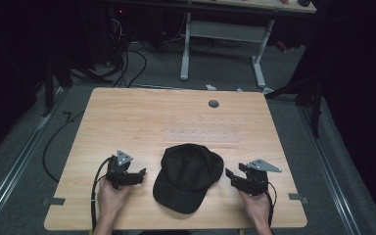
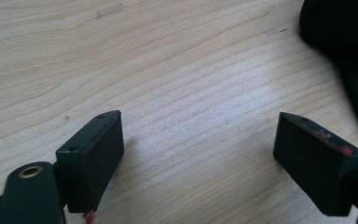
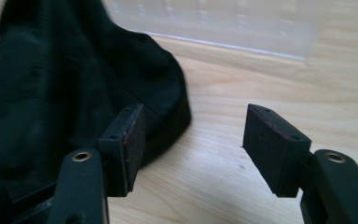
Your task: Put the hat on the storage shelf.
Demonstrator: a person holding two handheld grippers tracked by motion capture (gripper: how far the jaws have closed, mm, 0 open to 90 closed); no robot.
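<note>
A black baseball cap [image 1: 188, 177] lies on the wooden table [image 1: 127, 117], brim toward the near edge. To its left a hand holds my left gripper [image 1: 140, 175], open, jaws pointing at the cap with a small gap between them and it. In the left gripper view the jaws stand wide over bare wood and the cap [image 2: 345, 42] fills the top right corner. My right gripper [image 1: 229, 175] sits just right of the cap, open. In the right gripper view its left jaw stands against the cap's back edge [image 3: 74, 84], nothing between the pads.
A clear plastic strip [image 1: 203, 133] lies flat behind the cap, also seen as a clear strip [image 3: 223, 23] in the right gripper view. A grey round grommet [image 1: 213, 104] sits near the table's far edge. Cables and a white desk frame [image 1: 223, 44] stand on the floor beyond.
</note>
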